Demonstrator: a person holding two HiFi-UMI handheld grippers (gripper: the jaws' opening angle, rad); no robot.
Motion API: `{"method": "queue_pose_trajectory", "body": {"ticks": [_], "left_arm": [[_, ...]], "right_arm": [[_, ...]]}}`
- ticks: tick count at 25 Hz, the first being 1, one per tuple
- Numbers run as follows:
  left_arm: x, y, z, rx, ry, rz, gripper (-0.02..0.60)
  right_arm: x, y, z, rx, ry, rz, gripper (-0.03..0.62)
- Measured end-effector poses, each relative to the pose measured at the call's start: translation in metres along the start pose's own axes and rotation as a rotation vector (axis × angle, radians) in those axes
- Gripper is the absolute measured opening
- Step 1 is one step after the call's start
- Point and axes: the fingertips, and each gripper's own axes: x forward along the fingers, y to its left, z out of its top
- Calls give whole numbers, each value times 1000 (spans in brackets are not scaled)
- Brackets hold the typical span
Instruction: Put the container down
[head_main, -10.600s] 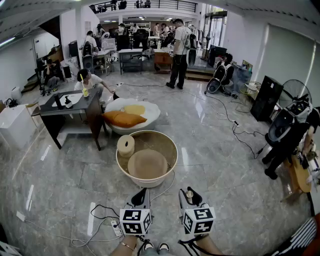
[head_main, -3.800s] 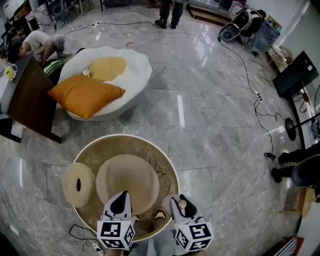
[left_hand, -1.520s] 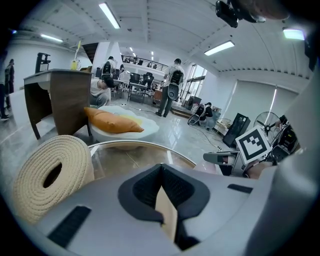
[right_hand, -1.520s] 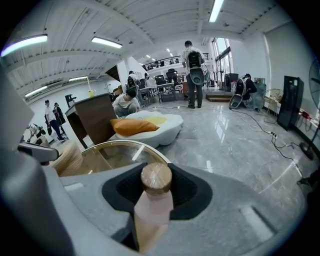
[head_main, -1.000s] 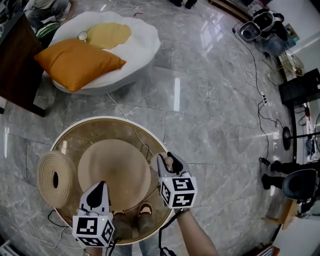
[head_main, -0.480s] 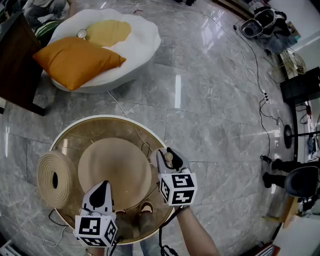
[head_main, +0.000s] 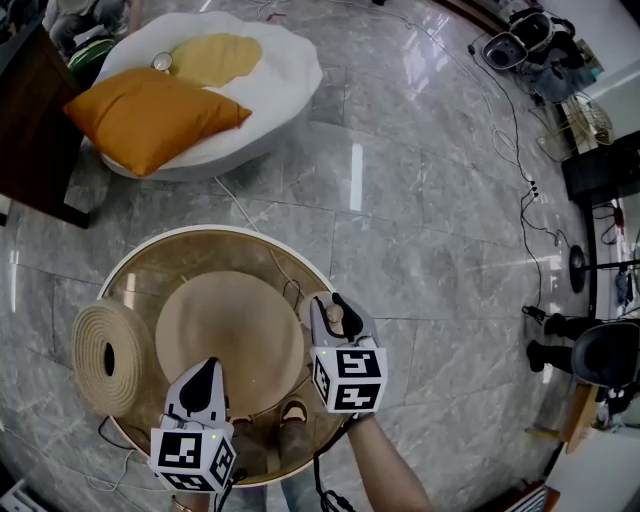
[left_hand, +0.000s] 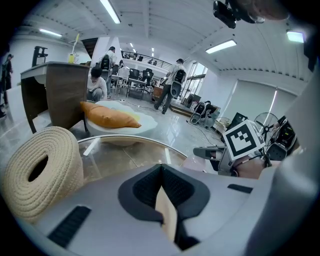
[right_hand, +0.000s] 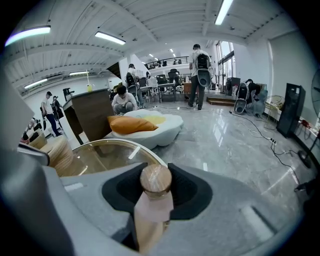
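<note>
The left tongs (head_main: 206, 372), pinched together and empty, sit just behind and left of the right tongs (head_main: 333, 308), which clamp a small container (right_hand: 155, 181); the right forearm (head_main: 388, 468) is bare.

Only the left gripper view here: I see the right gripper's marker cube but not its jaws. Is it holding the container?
Observer: Yes. The right gripper has its jaws closed on a small pinkish container with a round brown lid.
Operator: Where is it over the table?
Observer: In the head view it hangs at the right rim of the round glass table.
Operator: What's beside it?
Observer: A large beige disc at the table's middle, just to its left.
</note>
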Motion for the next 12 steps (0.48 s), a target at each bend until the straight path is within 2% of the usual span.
{"method": "queue_pose_trajectory", "body": {"ticks": [12], "left_arm": [[2,-1,-2,-3,7,-4,-3]], "right_arm": [[-2,12,-3,-24,0,-2,130]]}}
